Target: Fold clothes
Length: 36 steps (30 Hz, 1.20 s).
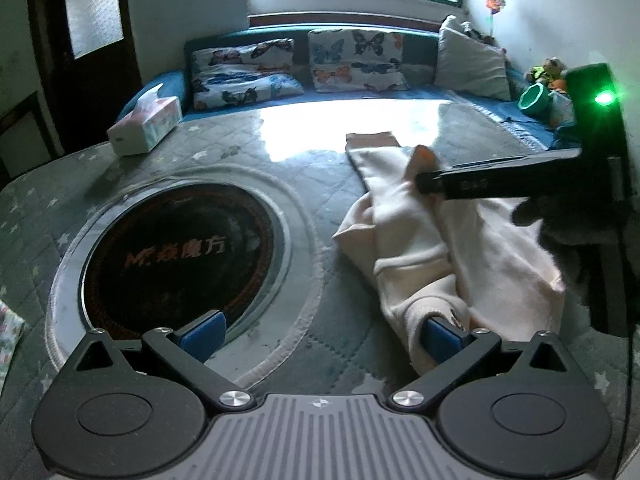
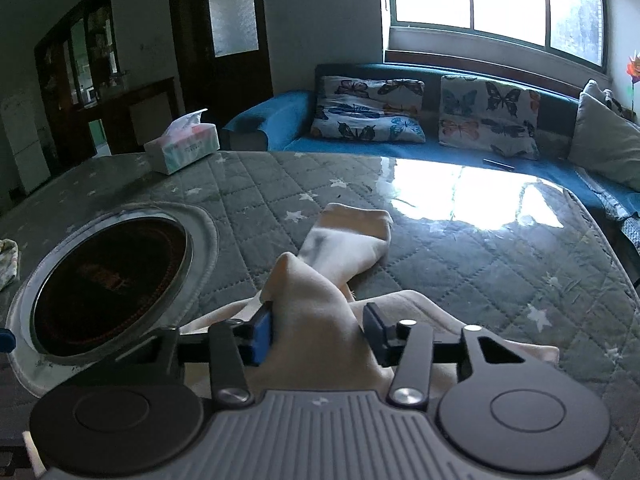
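A cream garment (image 1: 424, 240) lies crumpled on the quilted grey table cover, one sleeve stretched toward the sofa. My left gripper (image 1: 320, 334) is open wide; its right finger (image 1: 442, 338) touches the garment's near cuff, its left finger is over the black round plate. In the left wrist view my right gripper (image 1: 428, 184) reaches in from the right over the garment. In the right wrist view the right gripper (image 2: 318, 334) has a raised fold of the garment (image 2: 320, 304) between its partly open fingers; the fabric touches the left pad, a gap shows at the right pad.
A black round plate with a glass rim (image 1: 180, 256) is set in the table at left. A tissue box (image 1: 144, 122) stands at the far left edge. A blue sofa with butterfly pillows (image 1: 356, 60) runs behind the table. A patterned cloth (image 2: 8, 264) lies at the left edge.
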Motion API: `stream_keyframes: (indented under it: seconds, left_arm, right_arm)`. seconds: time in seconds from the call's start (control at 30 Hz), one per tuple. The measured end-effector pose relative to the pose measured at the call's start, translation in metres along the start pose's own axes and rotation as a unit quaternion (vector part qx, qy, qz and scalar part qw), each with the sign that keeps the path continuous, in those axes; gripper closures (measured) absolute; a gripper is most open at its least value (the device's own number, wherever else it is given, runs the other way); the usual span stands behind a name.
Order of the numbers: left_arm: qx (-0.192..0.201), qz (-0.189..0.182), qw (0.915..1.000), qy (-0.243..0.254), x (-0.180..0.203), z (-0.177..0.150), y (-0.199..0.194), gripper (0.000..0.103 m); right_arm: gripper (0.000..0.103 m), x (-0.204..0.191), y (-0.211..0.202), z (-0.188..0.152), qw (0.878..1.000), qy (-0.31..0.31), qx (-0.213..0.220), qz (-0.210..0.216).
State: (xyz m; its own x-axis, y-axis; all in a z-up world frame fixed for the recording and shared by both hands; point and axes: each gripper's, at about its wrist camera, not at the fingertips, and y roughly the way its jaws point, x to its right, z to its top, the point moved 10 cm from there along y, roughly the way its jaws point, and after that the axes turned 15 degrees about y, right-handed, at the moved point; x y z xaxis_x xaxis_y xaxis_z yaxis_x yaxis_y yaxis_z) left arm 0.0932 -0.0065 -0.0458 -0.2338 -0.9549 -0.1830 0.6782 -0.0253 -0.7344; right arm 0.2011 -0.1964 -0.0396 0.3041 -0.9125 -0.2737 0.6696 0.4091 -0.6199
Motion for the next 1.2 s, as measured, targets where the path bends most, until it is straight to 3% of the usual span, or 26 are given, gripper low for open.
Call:
stream_keyframes:
  seconds: [0.1,0.3,0.77,1.2]
  left_arm:
    - [-0.004,0.002,1.0000,-0.002,-0.003,-0.003,0.001,0.000]
    - [0.000,0.001,1.0000,-0.001,-0.002,-0.004,-0.003,0.000]
    - [0.022,0.013,0.9996,-0.008,-0.011,0.005,-0.017,0.000]
    - [0.022,0.001,0.9998,-0.004,0.000,0.020,0.007,0.000]
  right_arm:
    - [0.074,0.002,-0.004,0.003,1.000,0.005,0.007,0.001]
    - [0.088,0.014,-0.018,0.008,0.999,0.015,0.027,-0.008]
    - [0.091,0.047,-0.064,0.015,0.996,0.035,0.072,-0.031]
    - [0.092,0.094,-0.141,0.003,0.989,0.055,0.120,-0.066]
